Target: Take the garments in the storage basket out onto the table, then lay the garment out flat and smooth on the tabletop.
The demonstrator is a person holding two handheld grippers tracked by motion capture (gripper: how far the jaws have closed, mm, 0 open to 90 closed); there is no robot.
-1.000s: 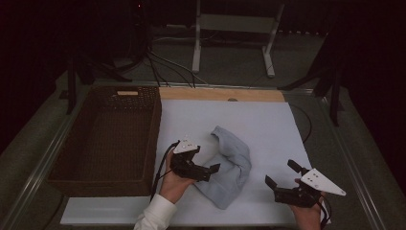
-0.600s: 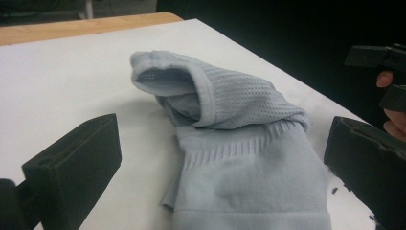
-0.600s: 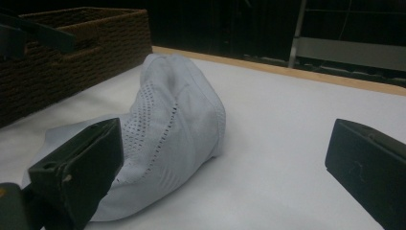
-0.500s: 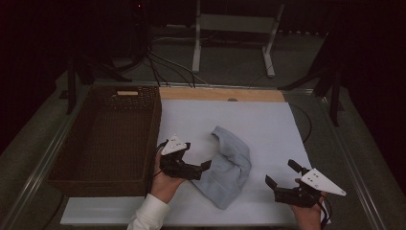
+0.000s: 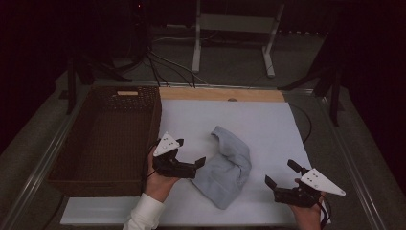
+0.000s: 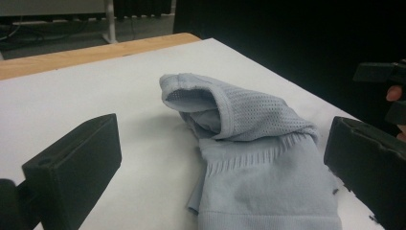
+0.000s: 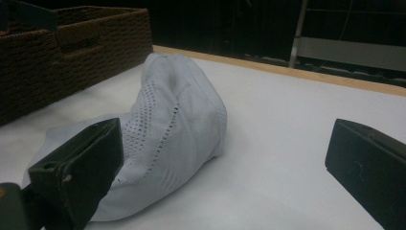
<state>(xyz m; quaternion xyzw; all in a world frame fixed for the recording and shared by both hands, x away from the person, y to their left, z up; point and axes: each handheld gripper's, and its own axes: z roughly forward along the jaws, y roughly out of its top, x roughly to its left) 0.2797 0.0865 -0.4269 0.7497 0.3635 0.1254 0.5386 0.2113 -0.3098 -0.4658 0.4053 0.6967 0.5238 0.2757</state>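
On my white table [image 5: 268, 120] a pale blue, rumpled cloth [image 5: 225, 165] lies near centre, its perforated end folded over. Left hand-held gripper [image 5: 191, 165] gapes at its edge; right hand-held gripper [image 5: 280, 175] gapes apart, bare surface around.

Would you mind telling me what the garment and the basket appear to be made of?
The garment looks like a soft, matte, light blue knit fabric: ribbed bands cross it and a mesh of small holes runs along one panel, so possibly a sporty synthetic, though the fibre cannot be told. The basket looks like dark brown woven wicker or rattan, judging by the coarse braided texture on its walls; it could be an imitation.
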